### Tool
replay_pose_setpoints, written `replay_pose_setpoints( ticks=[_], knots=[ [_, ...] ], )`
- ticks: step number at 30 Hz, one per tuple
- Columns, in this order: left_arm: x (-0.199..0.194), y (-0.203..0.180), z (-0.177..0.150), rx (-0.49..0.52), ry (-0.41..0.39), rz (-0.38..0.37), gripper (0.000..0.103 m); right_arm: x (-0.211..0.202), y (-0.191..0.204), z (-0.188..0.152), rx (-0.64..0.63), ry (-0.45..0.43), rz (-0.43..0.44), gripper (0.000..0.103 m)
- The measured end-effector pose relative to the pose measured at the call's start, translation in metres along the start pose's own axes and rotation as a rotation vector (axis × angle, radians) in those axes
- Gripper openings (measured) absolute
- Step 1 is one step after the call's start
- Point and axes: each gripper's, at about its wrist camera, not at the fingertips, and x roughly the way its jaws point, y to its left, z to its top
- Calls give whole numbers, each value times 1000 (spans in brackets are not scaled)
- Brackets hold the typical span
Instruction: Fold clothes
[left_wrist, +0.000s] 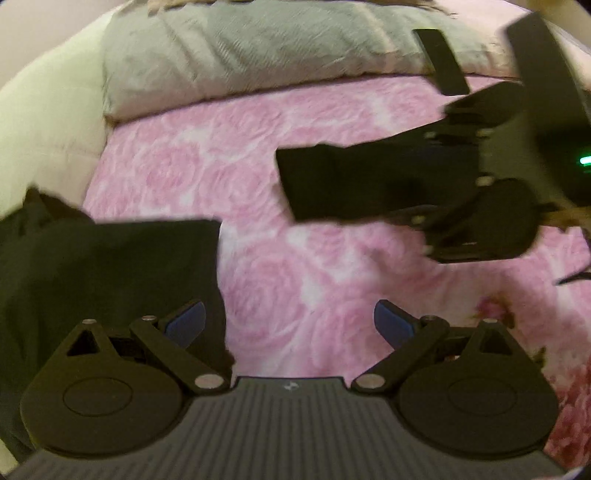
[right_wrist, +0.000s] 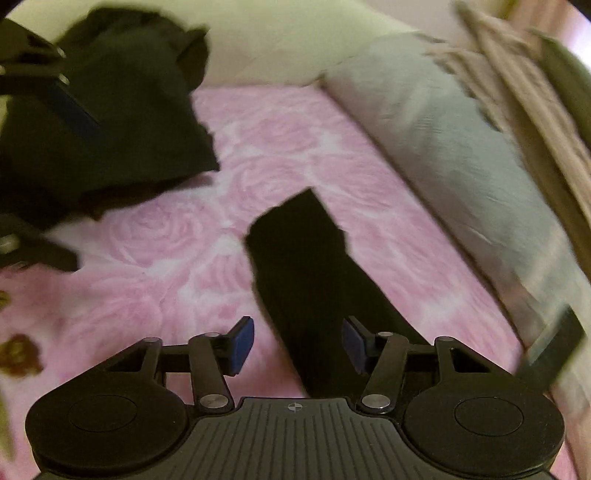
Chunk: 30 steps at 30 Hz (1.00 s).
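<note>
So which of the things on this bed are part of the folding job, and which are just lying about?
Part of the job:
- black folded cloth, between the right gripper's open pads
- dark clothes pile
- left gripper, open

Just lying about:
- grey pillow
- pink rose bedspread
- striped cloth

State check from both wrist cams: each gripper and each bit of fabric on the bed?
Left gripper: open, empty.
Right gripper: open, astride the strip, gap showing at one pad.
Long black cloth strip: stretched out straight, not pinched.
Dark bulky garment pile: heaped, not gripped.
Pink rose-patterned bedspread: spread smooth.
Grey pillow: lying along the bed's edge.
</note>
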Motion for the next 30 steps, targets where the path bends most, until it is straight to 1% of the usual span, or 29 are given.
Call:
replay_pose_setpoints(
  ticks=[1,4,6,7,9,10,12,14,17,19,20,21,24,27,28,30],
  knots=[
    [3,2,-4,-15,9,-5,96,15,5,4,-44,1,-1,56],
    [9,7,-16,-57,35,-6,96,47,15,11,-131,12,-40,56],
    [11,7,-21,-74,50,-15,96,60,18,15,-151,31,-66,56],
    [10,5,-22,-72,55,-19,96,64,18,17,-155,42,-71,48],
    [9,2,-23,-60,65,-26,96,70,19,21,-166,61,-74,18],
    [9,0,-22,-52,70,-28,96,68,19,23,-157,55,-68,18],
    [5,-5,-17,-39,68,-32,96,49,12,28,-83,3,-61,17],
    [0,-11,-9,-26,53,-41,96,20,-8,32,48,-75,-47,17],
    [-2,-28,8,22,44,-65,96,-35,-60,32,314,-222,-12,17],
    [-8,-45,24,66,25,-89,96,-86,-105,20,488,-343,-15,17],
    [-12,-54,32,85,12,-103,96,-114,-127,9,565,-403,-36,17],
    [-16,-66,40,104,-7,-117,96,-144,-150,-10,641,-459,-74,17],
    [-30,-105,66,158,-69,-157,96,-235,-210,-79,859,-604,-220,17],
    [-41,-143,91,198,-114,-203,96,-302,-244,-184,1079,-639,-435,17],
    [-45,-157,98,212,-126,-215,96,-317,-251,-221,1153,-627,-507,17],
    [-49,-186,108,229,-137,-236,96,-325,-256,-305,1342,-553,-607,17]
  ],
)
